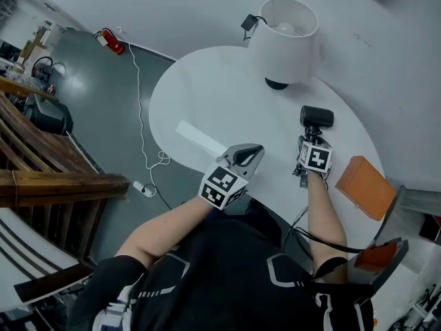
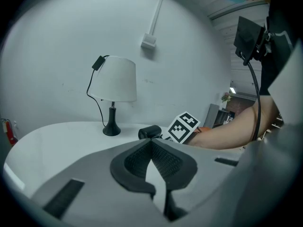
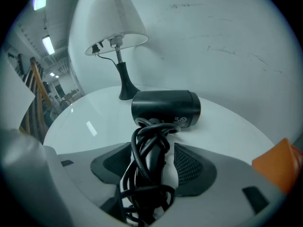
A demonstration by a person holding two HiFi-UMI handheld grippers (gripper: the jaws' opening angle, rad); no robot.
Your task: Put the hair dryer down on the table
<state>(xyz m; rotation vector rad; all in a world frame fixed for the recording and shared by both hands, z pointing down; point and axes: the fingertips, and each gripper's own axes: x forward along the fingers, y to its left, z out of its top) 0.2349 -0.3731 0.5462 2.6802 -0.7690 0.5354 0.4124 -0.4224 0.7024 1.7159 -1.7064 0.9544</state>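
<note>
Nearest to the person, the left gripper hangs over the near edge of the round white table. Its own view shows the two pads meeting at the tips, with nothing between them. Just to its right, the right gripper points down at the hair dryer, whose black body lies on the table top. Only the right gripper view shows the handle: it is wrapped with a black cord and stands between the jaws, which are spread wide, the pads not pressing on it. The head view hides this, but it alone gives the edges. The dryer lies near the right rim, and an orange box sits just beyond that rim. A wide bare stretch of table lies to the left of both grippers. Farther away, the white lamp stands near the far edge, close to the wall.
</note>
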